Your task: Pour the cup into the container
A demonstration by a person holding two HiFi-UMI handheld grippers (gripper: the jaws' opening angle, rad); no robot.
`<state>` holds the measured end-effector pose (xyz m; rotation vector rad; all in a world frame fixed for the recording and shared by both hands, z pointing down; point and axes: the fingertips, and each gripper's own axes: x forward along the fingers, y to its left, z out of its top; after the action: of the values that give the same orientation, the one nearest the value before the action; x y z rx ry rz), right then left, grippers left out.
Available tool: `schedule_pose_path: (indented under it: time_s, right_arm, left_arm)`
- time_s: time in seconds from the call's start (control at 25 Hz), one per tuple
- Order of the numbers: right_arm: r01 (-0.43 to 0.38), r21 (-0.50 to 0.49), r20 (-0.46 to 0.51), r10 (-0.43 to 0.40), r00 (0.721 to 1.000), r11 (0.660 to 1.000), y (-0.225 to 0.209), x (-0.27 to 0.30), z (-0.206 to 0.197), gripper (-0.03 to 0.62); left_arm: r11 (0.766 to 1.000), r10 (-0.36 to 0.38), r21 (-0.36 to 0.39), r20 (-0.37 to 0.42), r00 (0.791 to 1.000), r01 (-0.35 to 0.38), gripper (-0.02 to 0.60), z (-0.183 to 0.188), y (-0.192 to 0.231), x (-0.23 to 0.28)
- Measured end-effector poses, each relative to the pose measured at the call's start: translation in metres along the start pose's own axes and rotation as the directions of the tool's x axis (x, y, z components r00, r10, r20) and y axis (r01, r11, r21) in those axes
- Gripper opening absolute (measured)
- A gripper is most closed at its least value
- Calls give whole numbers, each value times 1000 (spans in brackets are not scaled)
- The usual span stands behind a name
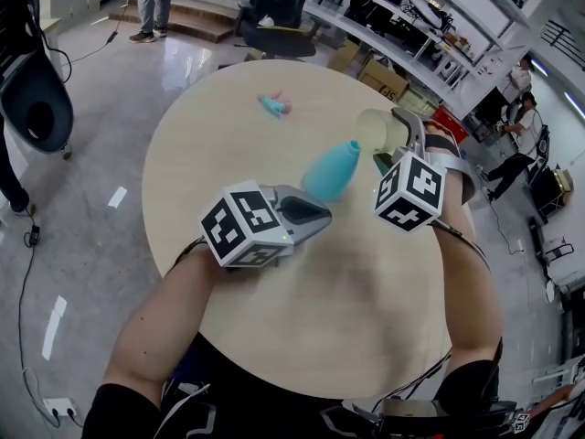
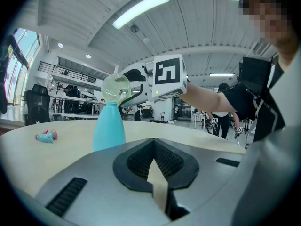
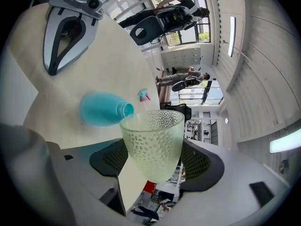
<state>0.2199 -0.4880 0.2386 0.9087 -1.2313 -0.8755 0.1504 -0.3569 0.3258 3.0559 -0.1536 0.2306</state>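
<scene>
With my right tongs point(image 3: 151, 166) clamped on the cup point(image 3: 153, 135), tipped at the mouth of the blue container point(image 1: 331, 170) standing on the tabletop point(image 1: 366, 309), and my left tongs point(image 1: 311, 216) closed on nothing nearby, I should centre the lip and tilt slowly.

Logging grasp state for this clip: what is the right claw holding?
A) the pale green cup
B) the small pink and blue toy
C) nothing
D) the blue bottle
A: the right claw is closed on the cup, which is tipped over the mouth of the bottle.
</scene>
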Motion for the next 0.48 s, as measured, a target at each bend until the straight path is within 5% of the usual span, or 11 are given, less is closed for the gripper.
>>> schedule_pose_path:
  time_s: [0.48]
  right_arm:
    - [22, -45, -7, -23, 1000, 999, 1, -3, 2, 353]
  left_arm:
    - [1000, 1, -1, -1, 1000, -1, -2, -1, -2, 1]
